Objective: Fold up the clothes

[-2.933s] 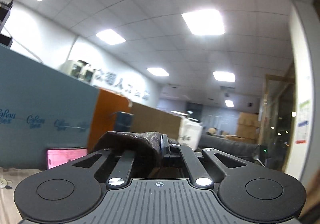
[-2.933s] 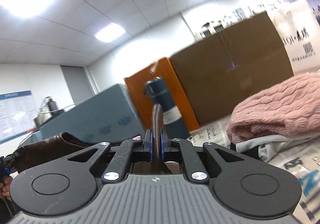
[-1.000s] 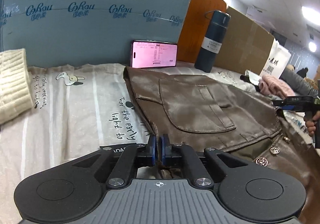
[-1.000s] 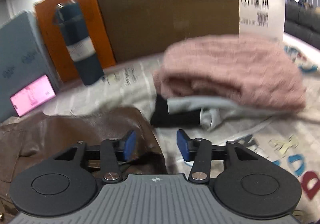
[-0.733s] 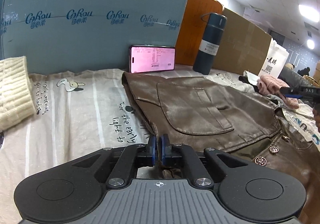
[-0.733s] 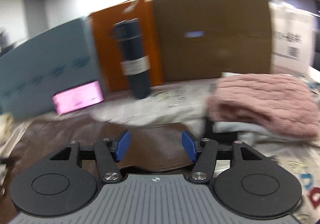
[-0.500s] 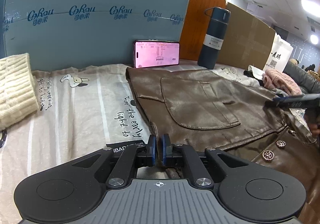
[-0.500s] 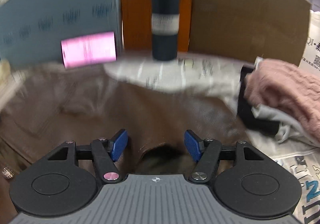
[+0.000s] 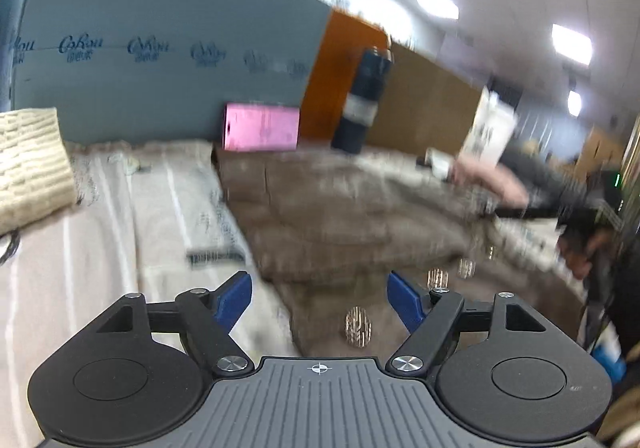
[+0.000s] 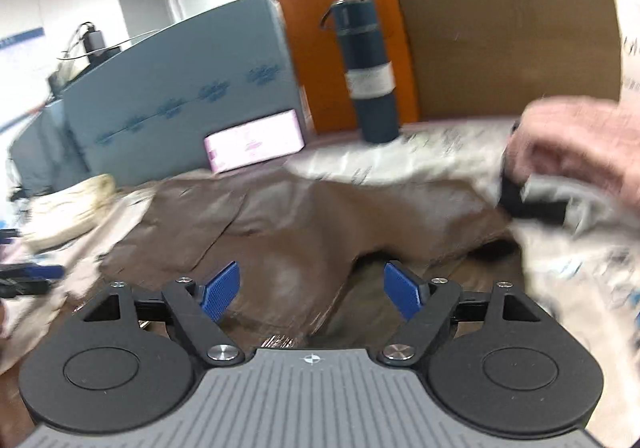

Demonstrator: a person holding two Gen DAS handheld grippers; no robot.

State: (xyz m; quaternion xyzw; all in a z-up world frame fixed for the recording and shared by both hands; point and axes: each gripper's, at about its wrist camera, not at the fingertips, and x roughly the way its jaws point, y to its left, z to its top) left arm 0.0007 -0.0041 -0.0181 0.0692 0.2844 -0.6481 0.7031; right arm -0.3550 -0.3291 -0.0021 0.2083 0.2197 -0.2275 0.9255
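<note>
Left wrist view: left hand-held gripper (image 9: 319,302) spread wide, gripping nothing; brown leather jacket (image 9: 340,208) flat just ahead and beneath, blurred.

Right wrist view: right hand-held gripper (image 10: 312,290) likewise wide apart, empty, poised over the jacket's (image 10: 280,224) near edge; pink sweater (image 10: 576,136) farther right.

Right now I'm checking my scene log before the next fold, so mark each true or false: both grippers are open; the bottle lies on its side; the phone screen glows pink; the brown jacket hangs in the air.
1. Both the left gripper and right gripper are open. True.
2. The bottle lies on its side. False: it stands upright.
3. The phone screen glows pink. True.
4. The brown jacket hangs in the air. False: it lies spread on the table.
</note>
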